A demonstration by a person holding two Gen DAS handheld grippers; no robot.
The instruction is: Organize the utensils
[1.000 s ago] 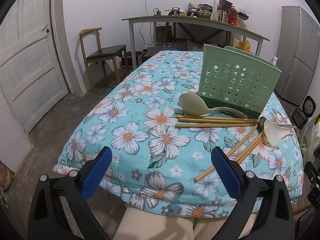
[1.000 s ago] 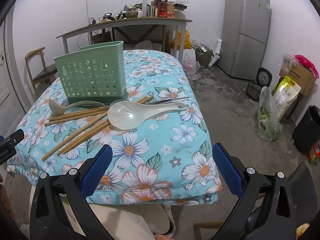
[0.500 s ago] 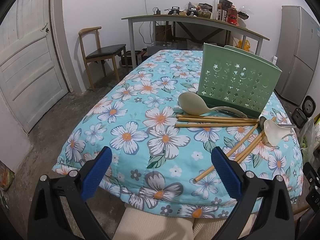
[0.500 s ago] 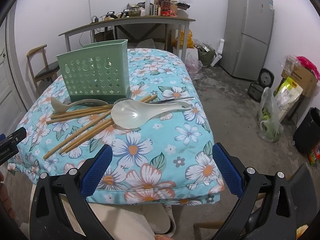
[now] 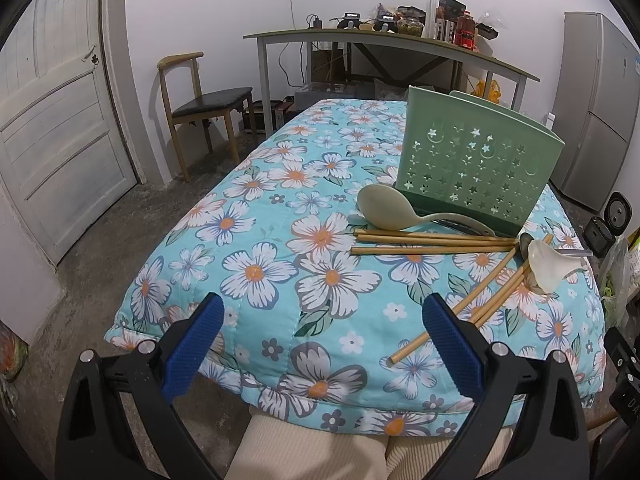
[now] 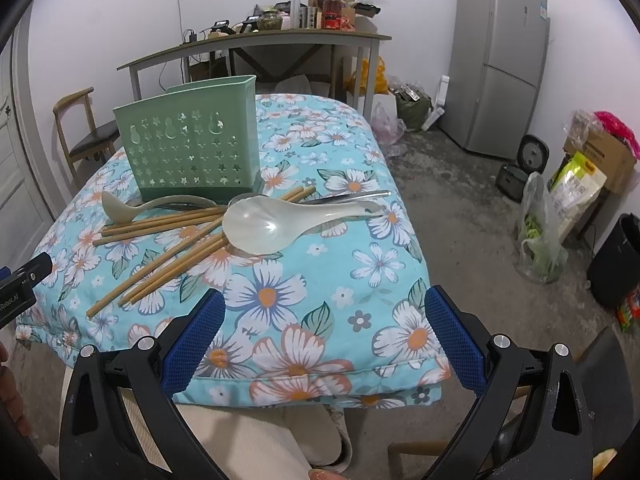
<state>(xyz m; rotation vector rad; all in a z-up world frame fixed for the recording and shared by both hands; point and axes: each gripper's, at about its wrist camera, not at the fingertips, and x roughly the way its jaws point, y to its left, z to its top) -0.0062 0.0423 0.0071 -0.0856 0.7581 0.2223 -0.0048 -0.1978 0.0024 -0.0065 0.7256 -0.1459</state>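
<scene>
A green perforated utensil holder stands upright on the flower-print table cover. In front of it lie a beige ladle, several bamboo chopsticks, a translucent white rice spoon and a metal utensil partly under the rice spoon. My left gripper is open near the table's near edge, with nothing between its fingers. The right gripper also stands open and empty, short of the rice spoon.
A wooden chair and white door are left of the table. Behind it stands a cluttered desk. A grey fridge, bags and boxes sit on the floor at right. Cream-trousered legs show below.
Both grippers have crept slightly forward toward the table; the right one has shifted a little so the utensils sit nearer its centre. Nothing on the table moved.
</scene>
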